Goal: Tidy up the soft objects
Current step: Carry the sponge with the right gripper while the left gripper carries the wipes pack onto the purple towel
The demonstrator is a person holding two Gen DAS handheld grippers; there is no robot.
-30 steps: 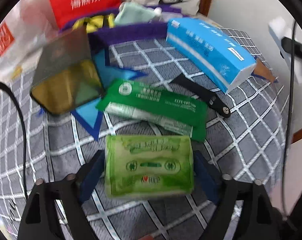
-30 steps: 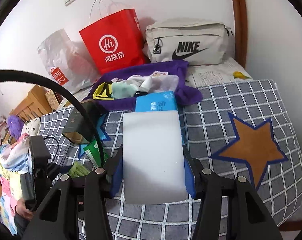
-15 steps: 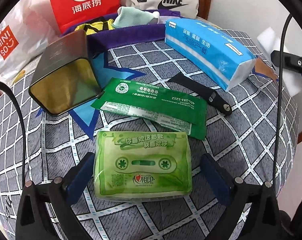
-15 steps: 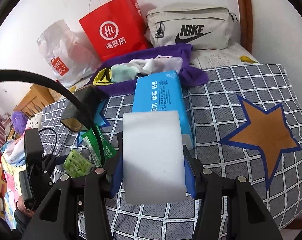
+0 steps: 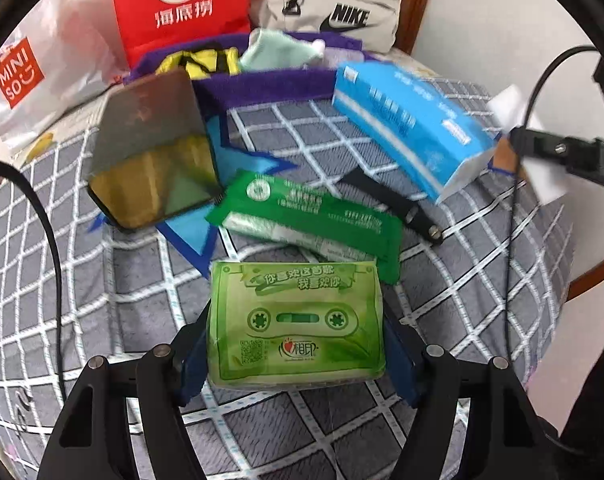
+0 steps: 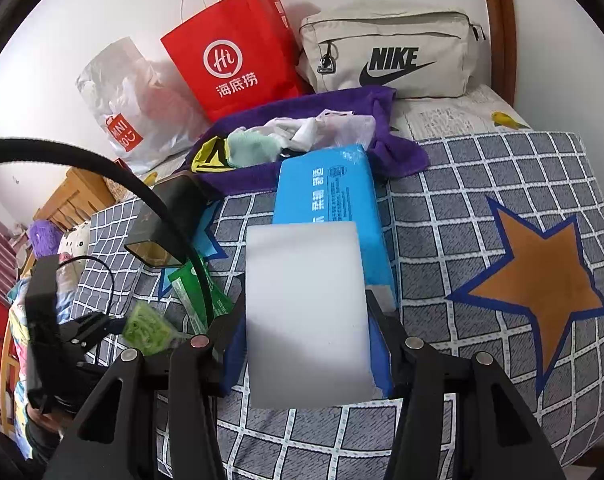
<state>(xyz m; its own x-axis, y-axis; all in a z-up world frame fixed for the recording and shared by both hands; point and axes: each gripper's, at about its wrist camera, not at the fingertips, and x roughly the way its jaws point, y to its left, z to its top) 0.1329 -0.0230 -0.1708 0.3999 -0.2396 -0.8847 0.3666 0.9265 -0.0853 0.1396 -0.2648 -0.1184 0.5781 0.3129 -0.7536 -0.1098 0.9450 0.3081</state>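
My left gripper (image 5: 296,354) is shut on a light green tissue pack (image 5: 296,322) with a cassette print, held just above the checked bedspread (image 5: 482,280). My right gripper (image 6: 306,332) is shut on a white sponge block (image 6: 306,312), held over the near end of a blue tissue pack (image 6: 326,192). The sponge also shows in the left wrist view (image 5: 514,108), at the right edge. A dark green wipes packet (image 5: 310,216) lies just beyond the tissue pack. A purple towel (image 6: 398,152) with several small cloths on it lies at the back.
A dark box with a gold face (image 5: 154,148) lies left of the wipes packet. A black strap (image 5: 394,204) lies between the packet and the blue pack. A red paper bag (image 6: 238,48), a Nike pouch (image 6: 390,52) and a Miniso bag (image 6: 122,120) stand against the wall.
My left gripper opened around the green tissue pack half a second ago and has shut on it again. My right gripper has moved forward with the sponge, over the blue pack.
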